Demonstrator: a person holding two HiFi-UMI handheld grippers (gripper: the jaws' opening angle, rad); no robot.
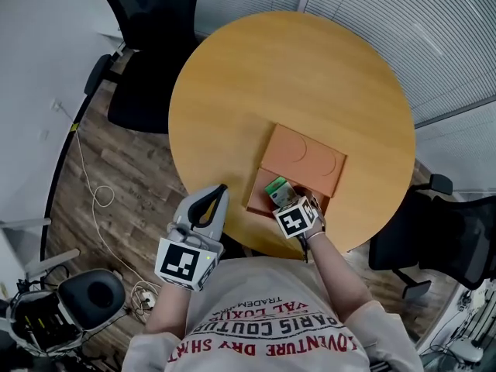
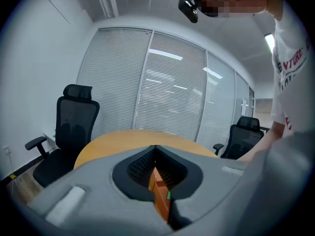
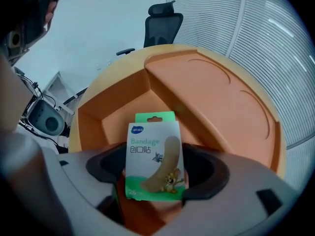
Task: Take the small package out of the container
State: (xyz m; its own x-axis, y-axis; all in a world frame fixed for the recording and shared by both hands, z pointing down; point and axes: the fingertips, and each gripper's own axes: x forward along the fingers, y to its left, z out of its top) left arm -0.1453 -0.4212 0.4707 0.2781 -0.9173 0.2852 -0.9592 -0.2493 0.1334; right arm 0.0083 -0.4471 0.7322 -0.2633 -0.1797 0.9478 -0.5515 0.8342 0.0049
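Note:
An orange container (image 1: 304, 155) lies on the round wooden table (image 1: 294, 76), near its front edge. Its nearer compartment (image 3: 101, 124) is open and the farther part carries a flat lid (image 3: 216, 97). A small green and white bandage package (image 1: 279, 190) (image 3: 153, 154) stands upright in the open compartment. My right gripper (image 1: 288, 200) (image 3: 155, 170) is at the package with its jaws spread wide, one on each side of the box. My left gripper (image 1: 219, 192) (image 2: 155, 149) hovers left of the container over the table edge, its jaws closed tip to tip with nothing in them.
Black office chairs stand at the back left (image 1: 143, 53) and at the right (image 1: 449, 239). A white cable (image 1: 97, 196) trails over the wood floor on the left, beside another chair seat (image 1: 89, 297). Window blinds (image 1: 434, 29) run along the far side.

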